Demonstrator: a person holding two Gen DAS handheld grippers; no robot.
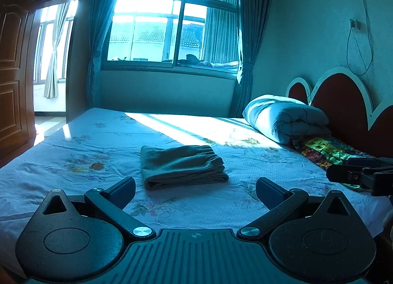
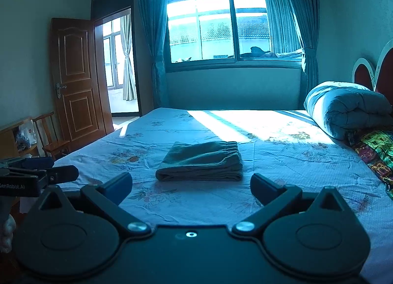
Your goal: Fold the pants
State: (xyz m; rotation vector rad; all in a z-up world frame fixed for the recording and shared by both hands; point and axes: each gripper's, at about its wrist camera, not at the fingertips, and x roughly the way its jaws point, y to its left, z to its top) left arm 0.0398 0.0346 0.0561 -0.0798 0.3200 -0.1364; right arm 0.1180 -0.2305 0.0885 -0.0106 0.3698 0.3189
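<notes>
The bed point(image 1: 103, 136) fills the middle and lower part of both frames, its floral sheet lit by a sun patch at centre right. A rolled quilt point(image 1: 287, 118) lies at the right edge by the headboard point(image 1: 343, 102). The pants point(image 1: 181, 166), folded into a compact stack, rest at the centre of the frame, just above both claws. The left claw point(image 1: 195, 191) and right claw point(image 2: 191, 186) each gape wide, gripping nothing.

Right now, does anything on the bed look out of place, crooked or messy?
Nothing stands out. The pants lie folded in a neat stack in the middle of the bed, apart from the rolled quilt by the headboard. Both the left gripper and the right gripper are open and hold nothing.
</notes>
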